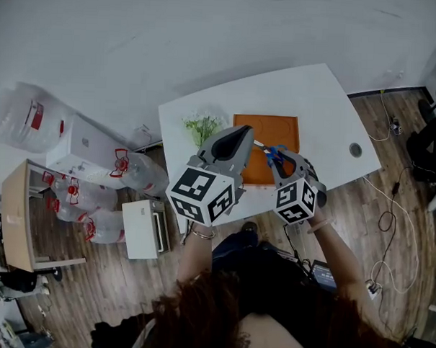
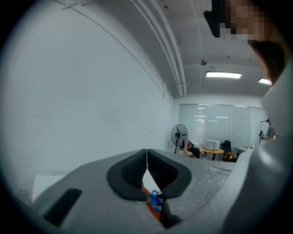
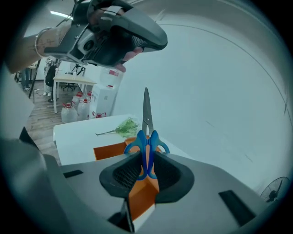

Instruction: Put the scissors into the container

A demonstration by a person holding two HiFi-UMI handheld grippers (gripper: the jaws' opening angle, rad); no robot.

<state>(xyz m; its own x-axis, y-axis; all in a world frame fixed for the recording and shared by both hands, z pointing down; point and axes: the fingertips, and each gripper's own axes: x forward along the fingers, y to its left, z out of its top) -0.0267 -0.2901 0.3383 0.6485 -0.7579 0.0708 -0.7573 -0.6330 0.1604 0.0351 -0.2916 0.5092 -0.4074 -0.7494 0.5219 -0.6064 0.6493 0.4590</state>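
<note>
While the right tongs [image 3: 145,170] are clamped on the blue handles [image 3: 147,148] of the scissors [image 3: 146,137], blades [image 3: 146,107] pointing forward along them, the orange container [image 3: 109,151] lies below and ahead on the white surface [image 3: 78,137], and the left tongs [image 2: 147,170] are together, empty.

White rectangular worktop [image 1: 318,102]: it carried one flat orange rectangular container [image 1: 276,129] near its middle, and one green leafy sprig [image 1: 200,126] lay just beside that.

Grey left tongs [image 1: 246,132], right tongs [image 1: 276,155] bear marker cubes [image 1: 201,195]; clothing [image 1: 271,284] seems dark.
</note>
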